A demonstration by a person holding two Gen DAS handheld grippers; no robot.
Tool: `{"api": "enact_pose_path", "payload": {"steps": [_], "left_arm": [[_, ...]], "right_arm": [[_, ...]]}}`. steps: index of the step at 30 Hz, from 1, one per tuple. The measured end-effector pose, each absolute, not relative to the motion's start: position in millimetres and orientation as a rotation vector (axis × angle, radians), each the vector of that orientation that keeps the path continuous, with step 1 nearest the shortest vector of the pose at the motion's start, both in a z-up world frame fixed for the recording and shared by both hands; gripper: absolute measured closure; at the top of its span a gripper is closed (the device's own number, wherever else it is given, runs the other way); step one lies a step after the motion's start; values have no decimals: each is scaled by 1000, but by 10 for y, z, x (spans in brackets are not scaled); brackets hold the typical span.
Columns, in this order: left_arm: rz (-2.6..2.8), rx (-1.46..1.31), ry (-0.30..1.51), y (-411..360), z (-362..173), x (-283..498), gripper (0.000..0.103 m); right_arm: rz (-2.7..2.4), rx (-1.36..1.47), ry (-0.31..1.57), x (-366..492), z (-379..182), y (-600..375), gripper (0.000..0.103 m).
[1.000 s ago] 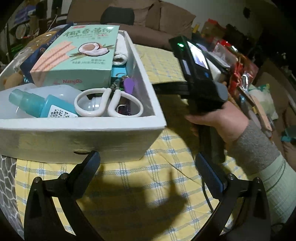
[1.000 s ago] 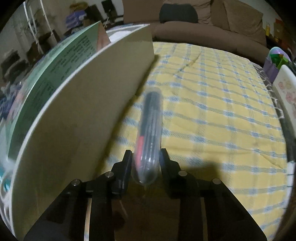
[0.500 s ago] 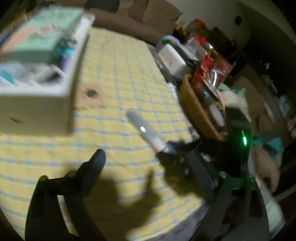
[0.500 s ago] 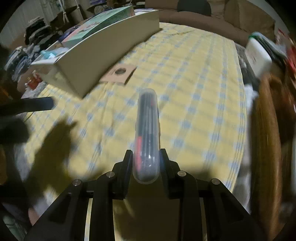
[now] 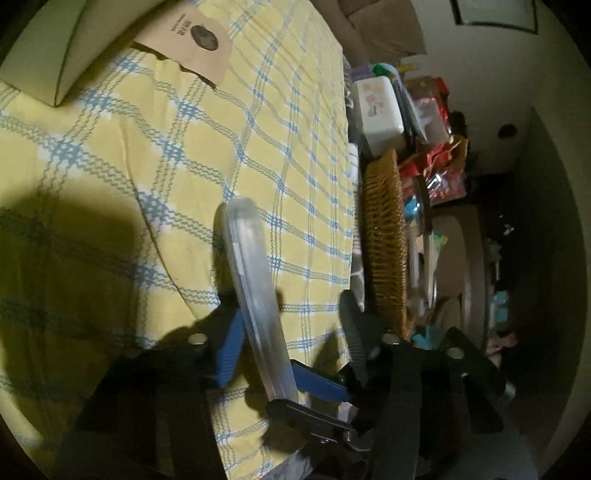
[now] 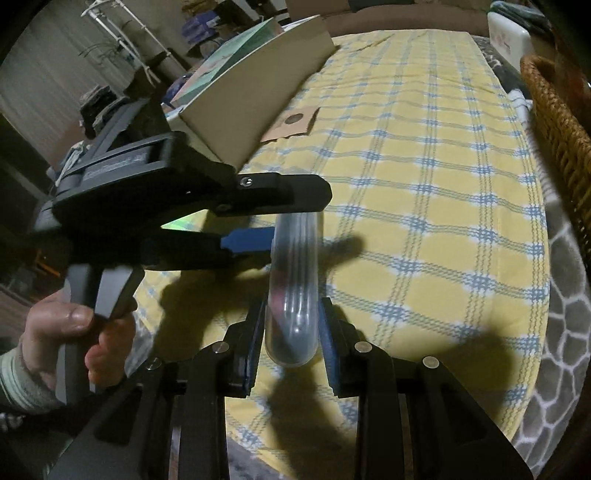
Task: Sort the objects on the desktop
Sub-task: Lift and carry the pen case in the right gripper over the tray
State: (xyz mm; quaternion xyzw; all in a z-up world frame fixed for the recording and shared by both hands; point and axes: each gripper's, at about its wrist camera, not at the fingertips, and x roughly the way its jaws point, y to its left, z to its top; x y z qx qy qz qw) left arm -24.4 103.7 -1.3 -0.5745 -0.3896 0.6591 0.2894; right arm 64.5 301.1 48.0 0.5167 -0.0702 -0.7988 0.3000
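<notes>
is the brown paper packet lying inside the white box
No, the brown paper packet lies flat on the yellow checked cloth, just outside the white box wall.

Room was pretty dim, with hard shadows across the yellow-and-blue checked tablecloth (image 6: pixel 436 155). A brown sofa (image 6: pixel 406 26) ran along the far edge of the table, cushions (image 5: pixel 384 33) piled on it. There was a pale wall (image 5: pixel 491 74) behind, with the bottom of a dark picture frame (image 5: pixel 495 18) showing. Off to the other side stood a white rack (image 6: pixel 122 33) in front of a light curtain (image 6: pixel 44 70). Grey patterned cover (image 6: pixel 554 332) peeked out under the cloth.
</notes>
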Motion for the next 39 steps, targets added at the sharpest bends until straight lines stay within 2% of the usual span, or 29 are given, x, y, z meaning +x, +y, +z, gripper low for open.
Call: {"api": "enact_pose_path", "payload": {"steps": [3, 7, 12, 16, 21, 26, 30, 33, 36, 39], "left_arm": [[1729, -1506, -1069, 1002, -7, -230, 72], [1718, -1425, -1109, 950, 224, -228, 72], [1723, -1271, -1124, 641, 817, -284, 72], [1763, -1162, -1181, 80, 1218, -466, 72], [1836, -1085, -1254, -680, 1365, -699, 72], [1893, -1061, -1354, -1374, 1154, -993, 72], [1889, -1084, -1409, -1587, 888, -1204, 72], [1887, -1068, -1419, -1602, 773, -1256, 77], [1913, -1078, -1386, -1599, 814, -1269, 69], [1983, -1065, -1367, -1725, 883, -1162, 69]], "right_arm": [[-2139, 1343, -179, 678, 576, 2957, 74], [-2183, 1289, -97, 708, 831, 2857, 74], [-2204, 1191, 3, 655, 1275, 2568, 74], [-2187, 1091, 140, 425, 1742, 2084, 74], [-2090, 1030, 379, -1, 2009, 1206, 74], [-1966, 1028, 571, -539, 1921, 431, 74], [-1892, 1084, 645, -894, 1682, 199, 74], [-1832, 1106, 670, -1086, 1527, 118, 74], [-1761, 1096, 702, -1154, 1459, 87, 74], [-1710, 1112, 735, -1214, 1432, 93, 74]]}}
